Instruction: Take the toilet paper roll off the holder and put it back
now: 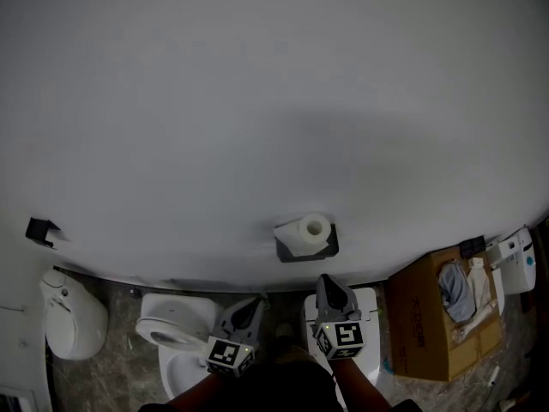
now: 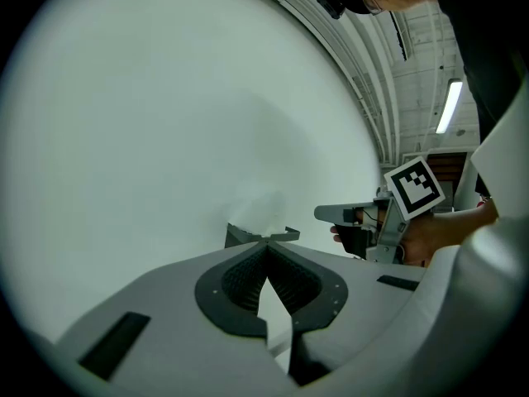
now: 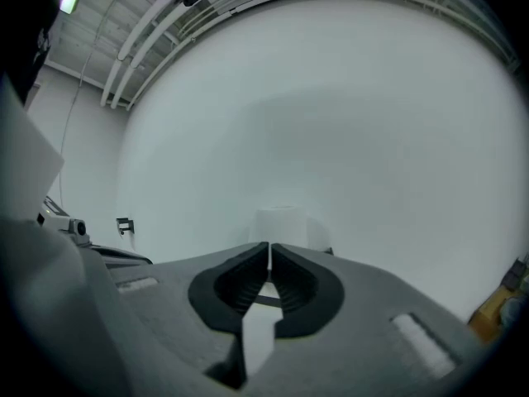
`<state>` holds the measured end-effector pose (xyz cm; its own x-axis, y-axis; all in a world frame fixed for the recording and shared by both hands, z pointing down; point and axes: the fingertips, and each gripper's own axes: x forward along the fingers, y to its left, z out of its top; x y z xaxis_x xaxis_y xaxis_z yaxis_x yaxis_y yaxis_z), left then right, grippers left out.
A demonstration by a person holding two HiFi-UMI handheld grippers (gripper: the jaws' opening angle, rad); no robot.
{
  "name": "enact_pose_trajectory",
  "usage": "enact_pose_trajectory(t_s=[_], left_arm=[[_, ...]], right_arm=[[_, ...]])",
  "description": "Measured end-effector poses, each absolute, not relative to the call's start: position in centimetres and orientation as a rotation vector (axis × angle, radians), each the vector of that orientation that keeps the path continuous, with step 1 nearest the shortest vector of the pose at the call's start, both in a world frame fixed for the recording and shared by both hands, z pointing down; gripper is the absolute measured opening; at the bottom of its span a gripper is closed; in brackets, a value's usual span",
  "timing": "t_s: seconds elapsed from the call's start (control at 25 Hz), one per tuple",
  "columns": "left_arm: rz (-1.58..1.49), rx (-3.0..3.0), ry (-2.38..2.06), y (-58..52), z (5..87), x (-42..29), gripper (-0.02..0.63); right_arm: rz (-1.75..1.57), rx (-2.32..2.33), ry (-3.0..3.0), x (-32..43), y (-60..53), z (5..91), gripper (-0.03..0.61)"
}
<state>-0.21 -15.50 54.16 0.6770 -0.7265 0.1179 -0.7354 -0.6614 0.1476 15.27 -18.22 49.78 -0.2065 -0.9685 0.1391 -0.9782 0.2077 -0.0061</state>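
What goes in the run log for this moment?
toilet paper roll: on holder, untouched | left gripper: shut, empty | right gripper: shut, empty, facing roll | step: removal not begun

Quick count:
- Toilet paper roll [image 1: 310, 228]: one.
- Holder [image 1: 302, 250]: one, dark, on the wall.
- Grippers: two, the left hand-held gripper [image 1: 256, 302] and the right hand-held gripper [image 1: 327, 281], with one marker cube on each.
- Toilet [image 1: 170, 331]: one.
- Cardboard box [image 1: 419, 329]: one.
- Black wall bracket [image 1: 41, 230]: one.
- White floor fixture [image 1: 73, 316]: one, far left.
- White wall unit [image 1: 517, 260]: one, far right.
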Motion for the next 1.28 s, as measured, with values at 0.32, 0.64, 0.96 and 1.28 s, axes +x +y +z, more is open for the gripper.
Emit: enact_pose_trajectory(t_s=[0.32, 0.64, 0.96, 1.28], left_arm=[[0.07, 2.701, -1.154, -18.4, 54.6, 0.8, 0.012], [0.085, 2.683, -1.124, -19.6, 55.8, 1.2, 0.012], [0.082, 2.629, -1.113, -19.7, 55.1, 1.4, 0.012], [0.084, 2.585, -1.131, -19.5, 55.1, 0.8, 0.012]], right_arm=[[0.177, 1.883, -2.425, 15.3, -23.9, 49.1, 0.3], [0.181, 1.851, -2.404, 15.0, -28.8, 49.3, 0.416], [0.185, 1.818, -2.404, 14.0, -31.2, 50.1, 0.414], [0.157, 1.827, -2.372, 13.9, -31.6, 50.4, 0.384]])
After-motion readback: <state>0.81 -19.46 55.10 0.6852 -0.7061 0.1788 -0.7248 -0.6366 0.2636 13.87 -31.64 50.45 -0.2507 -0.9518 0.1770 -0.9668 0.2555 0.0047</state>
